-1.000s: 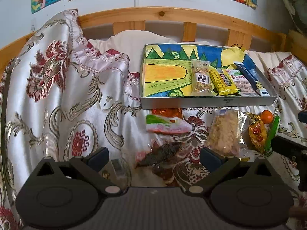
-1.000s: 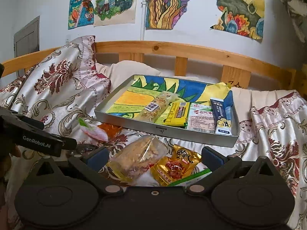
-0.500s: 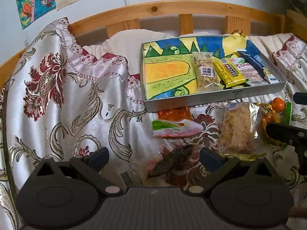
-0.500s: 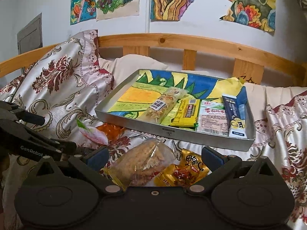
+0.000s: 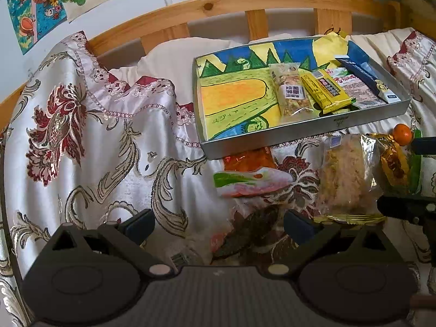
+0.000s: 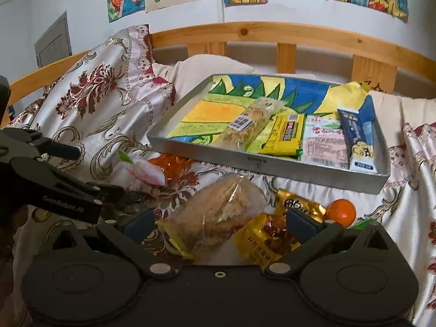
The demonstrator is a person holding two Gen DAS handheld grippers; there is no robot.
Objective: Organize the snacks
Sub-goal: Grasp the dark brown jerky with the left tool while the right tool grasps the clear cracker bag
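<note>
On the bed, the left tongs [image 5: 218,224] stand wide over a dark crinkled snack packet [image 5: 245,238]. The right tongs [image 6: 219,224] stand wide around a clear bread bag [image 6: 218,218], short of the metal tray [image 6: 272,162]. The bag looks light, soft and crushable: grip mid-body, gently.

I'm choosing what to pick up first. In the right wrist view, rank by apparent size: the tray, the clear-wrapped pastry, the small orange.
1. The tray, clearly largest.
2. The clear-wrapped pastry; it lies nearer the camera, which enlarges it.
3. The small orange, smallest.
</note>
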